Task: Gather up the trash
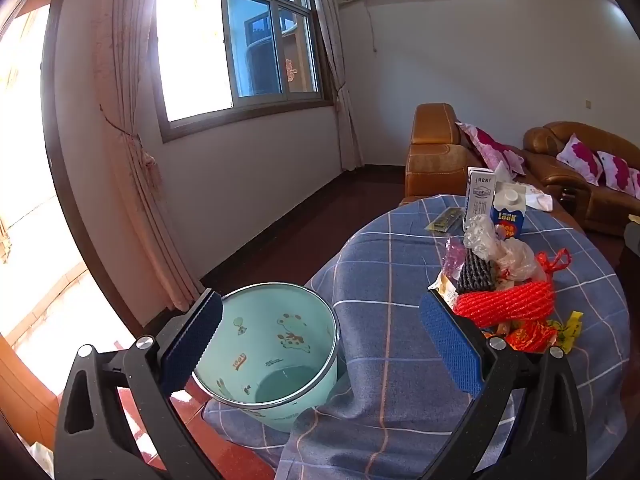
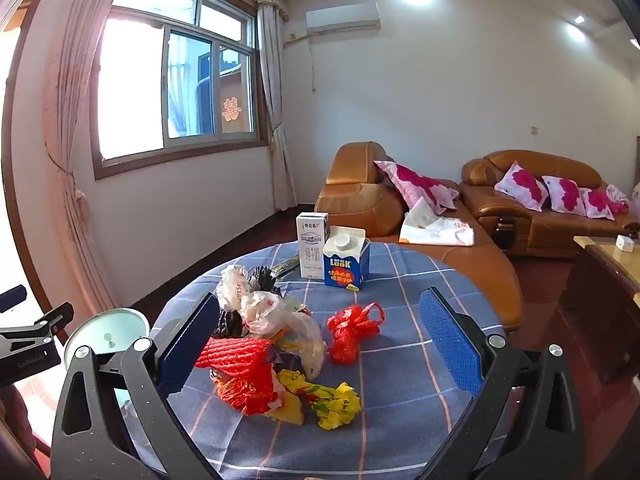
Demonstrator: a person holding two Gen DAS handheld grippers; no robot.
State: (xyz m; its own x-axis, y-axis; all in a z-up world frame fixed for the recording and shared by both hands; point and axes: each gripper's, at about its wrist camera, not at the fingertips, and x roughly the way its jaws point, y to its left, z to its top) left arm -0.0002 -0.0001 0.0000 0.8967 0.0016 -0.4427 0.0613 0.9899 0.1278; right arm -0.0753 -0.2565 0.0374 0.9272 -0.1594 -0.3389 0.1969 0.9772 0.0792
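Observation:
A heap of trash lies on the round table with the blue checked cloth (image 2: 400, 360): a red foam net (image 2: 236, 354), a knotted red plastic bag (image 2: 350, 330), clear plastic bags (image 2: 276, 312), yellow wrappers (image 2: 336, 402) and black foam netting (image 2: 230, 322). Behind it stand a white milk carton (image 2: 313, 246) and a blue carton (image 2: 346, 258). My right gripper (image 2: 320, 344) hangs open above the heap, holding nothing. My left gripper (image 1: 320, 344) is open over the table's left edge, between the mint-green bin (image 1: 276, 344) and the red foam net (image 1: 506, 304).
The bin stands on the red floor against the table's left side. Orange leather sofas (image 2: 532, 196) with pink cushions line the far wall. A wooden cabinet (image 2: 600, 284) stands at the right. A curtained window (image 1: 236, 44) is at the left.

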